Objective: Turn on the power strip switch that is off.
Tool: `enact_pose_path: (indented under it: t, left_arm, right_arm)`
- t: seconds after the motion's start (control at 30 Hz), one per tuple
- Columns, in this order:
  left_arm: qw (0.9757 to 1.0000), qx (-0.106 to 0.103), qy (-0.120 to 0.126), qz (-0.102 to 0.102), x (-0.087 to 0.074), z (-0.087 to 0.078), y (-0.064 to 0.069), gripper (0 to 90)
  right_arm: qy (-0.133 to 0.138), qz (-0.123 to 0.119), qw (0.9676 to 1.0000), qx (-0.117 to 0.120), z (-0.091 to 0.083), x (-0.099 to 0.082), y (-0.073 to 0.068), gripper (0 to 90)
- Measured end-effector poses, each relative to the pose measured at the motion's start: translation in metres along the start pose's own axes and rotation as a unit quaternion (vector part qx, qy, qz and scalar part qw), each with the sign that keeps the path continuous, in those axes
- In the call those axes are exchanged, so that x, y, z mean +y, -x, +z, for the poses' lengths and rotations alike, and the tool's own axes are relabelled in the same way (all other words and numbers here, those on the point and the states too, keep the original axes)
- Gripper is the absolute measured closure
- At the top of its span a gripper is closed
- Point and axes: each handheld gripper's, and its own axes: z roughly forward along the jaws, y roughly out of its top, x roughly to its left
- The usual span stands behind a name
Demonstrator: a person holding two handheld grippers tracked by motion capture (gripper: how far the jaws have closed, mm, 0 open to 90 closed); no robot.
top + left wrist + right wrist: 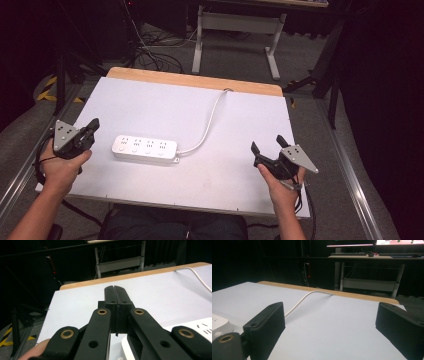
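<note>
- Nearest the person, the left hand-held black gripper (pixel 92 126) sits at the table's left edge, jaws pressed together on nothing, just beside the strip's left end.
- The right hand-held black gripper (pixel 266 144) hovers near the right front corner, jaws spread apart and empty.
- Between them lies the white rectangular plastic power strip (pixel 145 149), flat and untouched; I judge the work barely begun, with any grasp or move yet to come.
- Its white cord (pixel 210 122) curves back to the far wooden edge (pixel 195 80).
- The white tabletop (pixel 200 175) offers broad bare room in front and to the right; the left gripper has little margin.
</note>
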Motion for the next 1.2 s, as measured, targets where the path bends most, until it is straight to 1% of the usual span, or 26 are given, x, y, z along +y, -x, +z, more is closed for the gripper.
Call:
enact_pose_path:
  t: [0.03,0.07,0.17,0.23,0.3,0.33,0.53,0.57,0.6,0.7,0.77,0.8,0.83,0.9,0.93,0.97,1.03,1.07,1.1,1.17,1.2]
  left_arm:
    - [1.0000,-0.006,-0.004,0.003,0.001,0.001,0.003,90.0]
    - [1.0000,-0.006,-0.004,0.003,0.001,0.001,0.003,90.0]
    - [0.9997,-0.018,-0.016,0.010,0.001,0.003,0.006,90.0]
    - [0.9995,-0.021,-0.021,0.011,0.002,0.005,0.008,90.0]
    - [0.9993,-0.025,-0.023,0.013,0.002,0.005,0.008,90.0]
    - [0.9993,-0.026,-0.025,0.010,0.002,0.005,0.009,90.0]
    - [0.9987,-0.035,-0.034,0.014,0.003,0.006,0.010,90.0]
    - [0.9984,-0.041,-0.037,0.014,0.003,0.006,0.011,90.0]
    - [0.9984,-0.041,-0.037,0.014,0.003,0.006,0.011,90.0]
    - [0.9976,-0.050,-0.043,0.018,0.003,0.007,0.013,90.0]
    - [0.9970,-0.057,-0.048,0.021,0.004,0.008,0.015,90.0]
    - [0.9962,-0.064,-0.055,0.022,0.004,0.009,0.017,90.0]
    - [0.9962,-0.064,-0.055,0.022,0.004,0.009,0.017,90.0]
    - [0.9951,-0.071,-0.065,0.022,0.004,0.010,0.019,90.0]
    - [0.9936,-0.078,-0.077,0.024,0.004,0.011,0.021,90.0]
    - [0.9929,-0.081,-0.084,0.025,0.004,0.012,0.022,90.0]
    - [0.9925,-0.082,-0.086,0.028,0.004,0.013,0.023,90.0]
    - [0.9913,-0.089,-0.093,0.030,0.005,0.014,0.024,90.0]
    - [0.9913,-0.089,-0.093,0.030,0.005,0.014,0.024,90.0]
    - [0.9895,-0.098,-0.102,0.030,0.005,0.015,0.027,90.0]
    - [0.9895,-0.098,-0.102,0.030,0.005,0.015,0.027,90.0]
  right_arm:
    - [0.000,0.000,1.0000,0.000,0.000,0.000,0.000,9.5]
    - [-0.001,0.001,1.0000,0.000,0.000,0.000,0.000,9.5]
    - [-0.001,0.000,1.0000,0.000,0.000,0.000,0.000,9.5]
    - [0.000,0.000,1.0000,0.000,0.000,0.000,0.000,9.5]
    - [0.000,0.001,1.0000,0.000,-0.001,0.000,0.000,9.5]
    - [-0.001,0.003,1.0000,0.000,-0.001,0.000,0.000,9.5]
    - [0.000,0.002,1.0000,-0.001,-0.001,0.000,0.000,9.5]
    - [0.000,0.001,1.0000,-0.001,-0.001,0.000,0.000,9.5]
    - [0.000,0.001,1.0000,-0.001,-0.001,0.000,0.000,9.5]
    - [0.000,0.002,1.0000,0.000,-0.001,0.000,0.000,9.5]
    - [0.000,0.002,1.0000,0.000,-0.001,0.000,0.000,9.5]
    - [0.000,0.002,1.0000,-0.001,-0.001,0.000,0.000,9.5]
    - [0.000,0.002,1.0000,-0.001,-0.001,0.000,0.000,9.5]
    - [0.000,0.002,1.0000,0.000,-0.001,0.000,0.000,9.5]
    - [0.000,0.002,1.0000,0.000,-0.001,0.000,0.000,9.5]
    - [0.000,0.003,1.0000,0.000,-0.001,0.000,0.000,9.5]
    - [0.002,0.002,1.0000,0.001,-0.002,0.000,0.001,9.5]
    - [0.001,0.002,1.0000,0.001,-0.002,0.000,0.001,9.5]
    - [0.001,0.002,1.0000,0.001,-0.002,0.000,0.001,9.5]
    - [0.001,0.002,1.0000,0.000,-0.002,0.000,0.001,9.5]
    - [0.001,0.002,1.0000,0.000,-0.002,0.000,0.001,9.5]
